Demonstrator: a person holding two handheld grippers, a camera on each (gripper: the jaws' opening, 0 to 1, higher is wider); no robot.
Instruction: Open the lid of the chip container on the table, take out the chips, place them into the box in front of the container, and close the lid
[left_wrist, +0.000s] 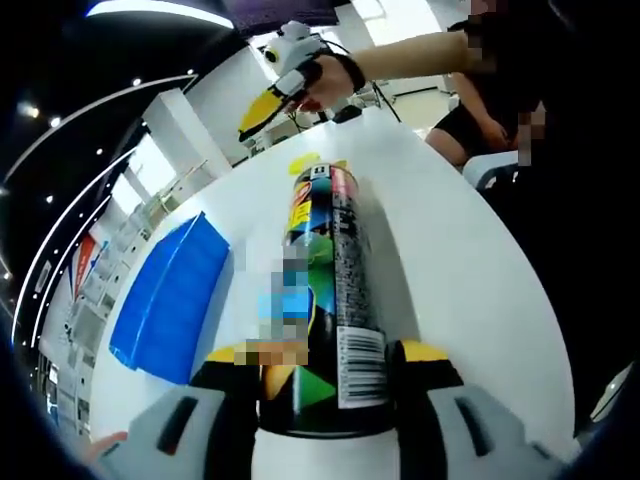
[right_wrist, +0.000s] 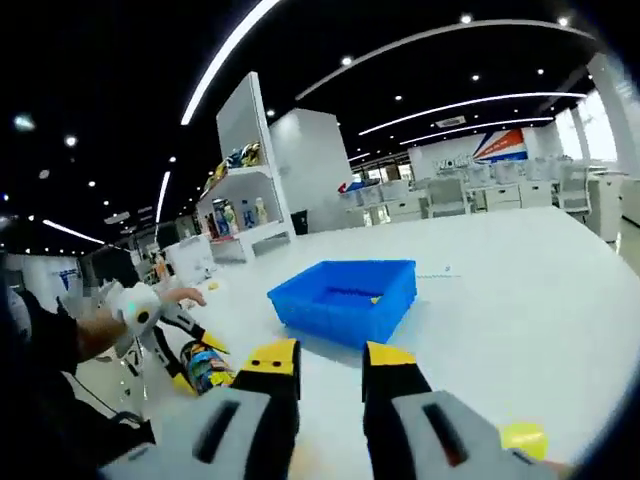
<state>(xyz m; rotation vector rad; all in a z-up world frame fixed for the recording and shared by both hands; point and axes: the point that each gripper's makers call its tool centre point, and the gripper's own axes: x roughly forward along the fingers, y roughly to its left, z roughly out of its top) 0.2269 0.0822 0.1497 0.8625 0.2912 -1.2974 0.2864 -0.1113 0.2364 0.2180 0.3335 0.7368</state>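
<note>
Left gripper (left_wrist: 325, 385) has its jaws clamped on the can (left_wrist: 330, 300), lying on the white counter (left_wrist: 450, 260). Blue box (right_wrist: 345, 298) sits beside it. Right gripper (right_wrist: 330, 375) hovers, jaws apart, holding nothing.

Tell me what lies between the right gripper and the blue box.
Only bare white table lies between the right gripper and the blue box, in the right gripper view.

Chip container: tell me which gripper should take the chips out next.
Right. The left gripper is shut on the chip container, steadying it on the white table. The right gripper holds nothing and points at the blue box, so it seems freer to reach in.
</note>
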